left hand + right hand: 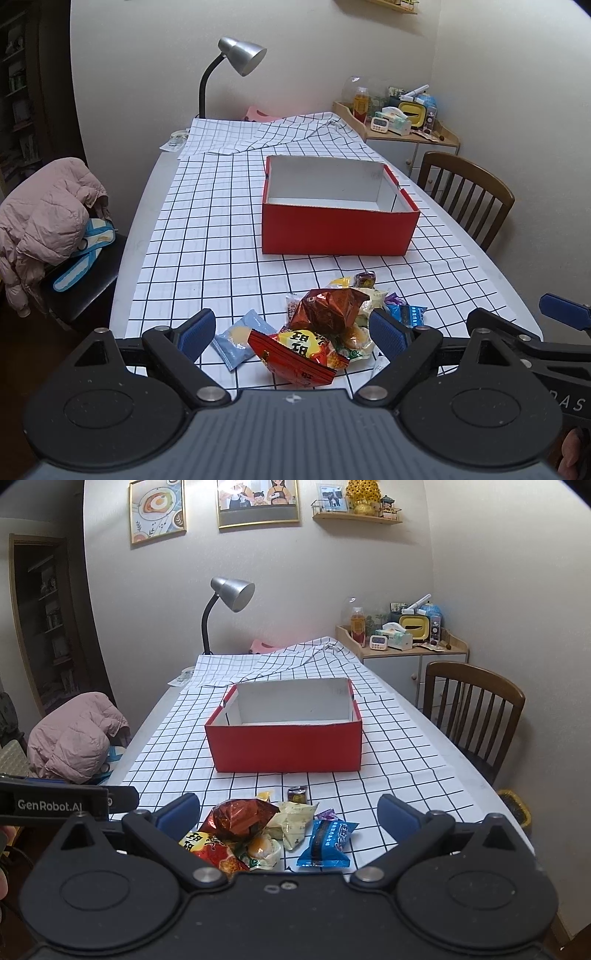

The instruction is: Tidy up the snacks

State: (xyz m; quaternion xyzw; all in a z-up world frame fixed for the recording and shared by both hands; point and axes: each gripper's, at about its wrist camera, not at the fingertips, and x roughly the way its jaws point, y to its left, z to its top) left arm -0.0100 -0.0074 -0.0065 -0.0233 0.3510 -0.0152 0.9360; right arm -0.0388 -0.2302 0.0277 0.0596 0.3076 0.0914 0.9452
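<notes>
Both tools stood wide apart with nothing between their blue pads. The left tool point(291, 332) hung over the near end of the snack pile point(325, 328), which lay on the checked cloth of the table point(207, 229), well short of the red box point(340, 229). Only the left wrist view caught a pale blue packet point(240, 338) lying just left of the pile. The right tool point(288, 812) looked at the pile from the other side; its view alone showed the whole of a bright blue wrapper point(327, 843) lying flat at the pile's right, and framed pictures point(258, 502) on the wall. The box sat open with nothing seen inside it.
</notes>
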